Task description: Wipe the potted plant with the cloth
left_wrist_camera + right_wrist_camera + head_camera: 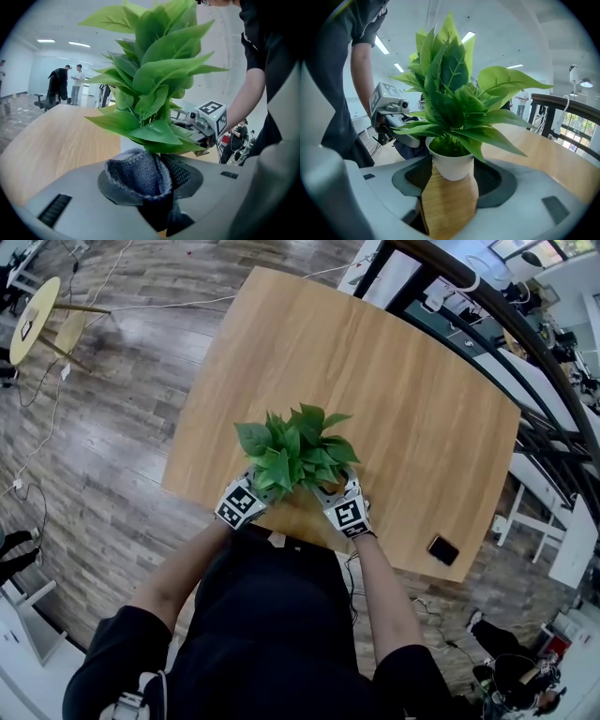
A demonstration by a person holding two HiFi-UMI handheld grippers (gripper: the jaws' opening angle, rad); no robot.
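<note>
On the table (pixel 403 399), near edge, potted plant (pixel 295 451) leaves hide its pot overhead; left gripper (pixel 150 187) clamps cloth (pixel 138 171), right gripper (pixel 450 187) gapes around the pot.

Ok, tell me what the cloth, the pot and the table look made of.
The cloth is a blue-grey woven or knitted fabric, matte, with a visibly nubby texture. The pot is smooth and plain white, ceramic or plastic; the look leaves that open. The table is light wood or wood-look laminate, with straight grain lines.

Black short-sleeved shirt (pixel 272 615). Left hand-held gripper (pixel 151 185), right hand-held gripper (pixel 450 192): grey shells, black-and-white marker cubes (pixel 239 505).
</note>
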